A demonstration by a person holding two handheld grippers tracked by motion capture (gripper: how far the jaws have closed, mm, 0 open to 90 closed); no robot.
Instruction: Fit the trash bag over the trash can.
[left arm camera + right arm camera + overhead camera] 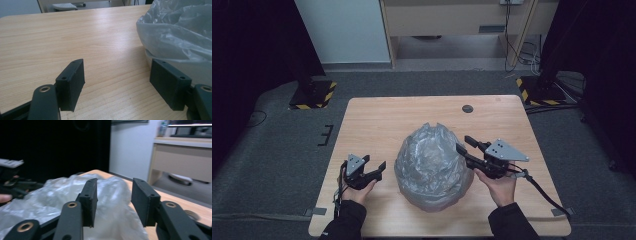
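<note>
A bulging, crinkled clear plastic bag [432, 165] sits on the wooden table [377, 115], near the front. My left gripper [375, 162] rests low at the bag's left, a short gap away, jaws wide apart. In the left gripper view the left gripper [117, 67] has bare wood between its pads, and the bag [180, 32] lies just beyond the right pad. My right gripper [463, 143] hovers at the bag's upper right, tips at its edge. In the right gripper view the right gripper [114, 182] stands open with a gap between its pads, and the bag [50, 200] lies below and behind them.
A small black round disc [468, 108] lies in the table's far right part. Two stand bases with yellow-black stripes [314, 95] [537, 92] stand on the floor beyond the far corners. The right gripper's cable [547, 192] trails over the front right of the table.
</note>
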